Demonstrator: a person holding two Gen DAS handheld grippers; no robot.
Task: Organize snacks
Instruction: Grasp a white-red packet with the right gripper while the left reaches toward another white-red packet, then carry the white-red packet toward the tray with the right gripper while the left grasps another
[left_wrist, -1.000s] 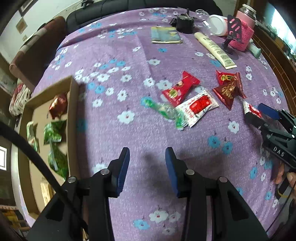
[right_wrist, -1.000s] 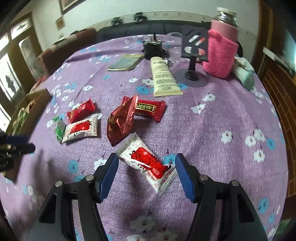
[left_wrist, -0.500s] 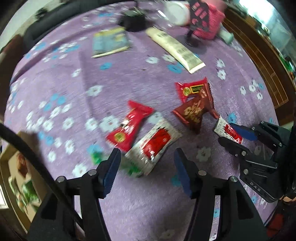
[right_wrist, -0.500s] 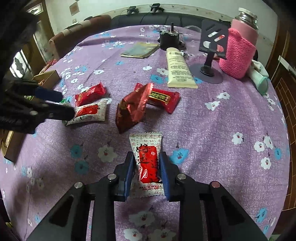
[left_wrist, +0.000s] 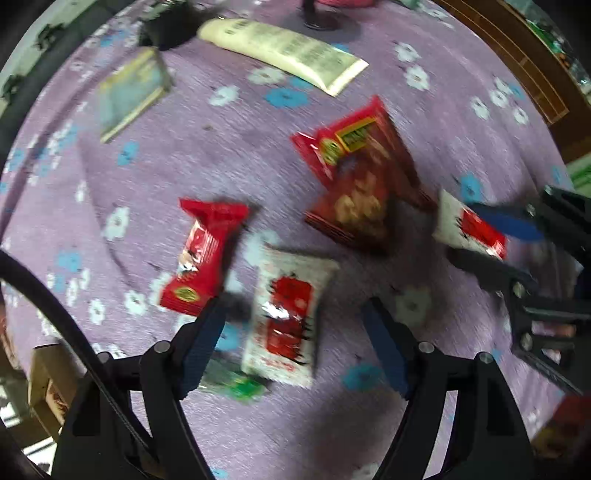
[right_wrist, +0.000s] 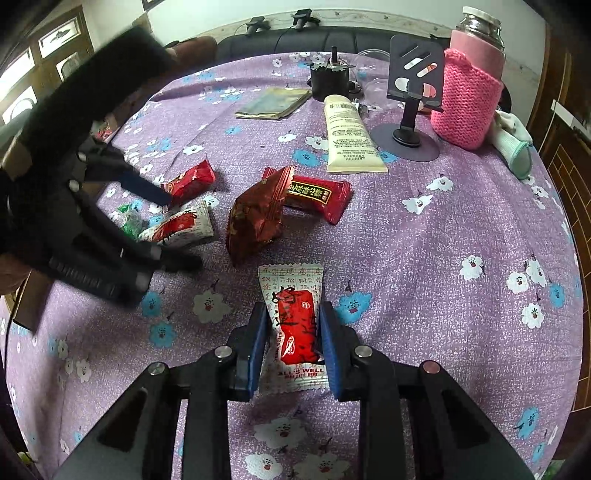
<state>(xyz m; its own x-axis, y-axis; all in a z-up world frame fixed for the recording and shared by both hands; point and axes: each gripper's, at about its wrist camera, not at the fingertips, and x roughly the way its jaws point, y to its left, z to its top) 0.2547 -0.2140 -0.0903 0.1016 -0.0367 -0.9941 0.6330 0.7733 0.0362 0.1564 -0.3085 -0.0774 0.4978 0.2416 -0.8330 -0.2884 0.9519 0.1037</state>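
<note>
White-and-red candy (right_wrist: 293, 325) is pinched tight in the right gripper (right_wrist: 293, 345), while the left gripper (left_wrist: 291, 332) is opening wide over another white packet (left_wrist: 286, 314), which it should squeeze next.

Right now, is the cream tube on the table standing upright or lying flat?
Lying flat. The cream tube rests lengthwise on the purple tablecloth, label side up.

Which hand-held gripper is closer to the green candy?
Left. The left hand-held gripper hangs right above the green candy; the right hand-held gripper sits farther off, pinching a white snack packet.
</note>
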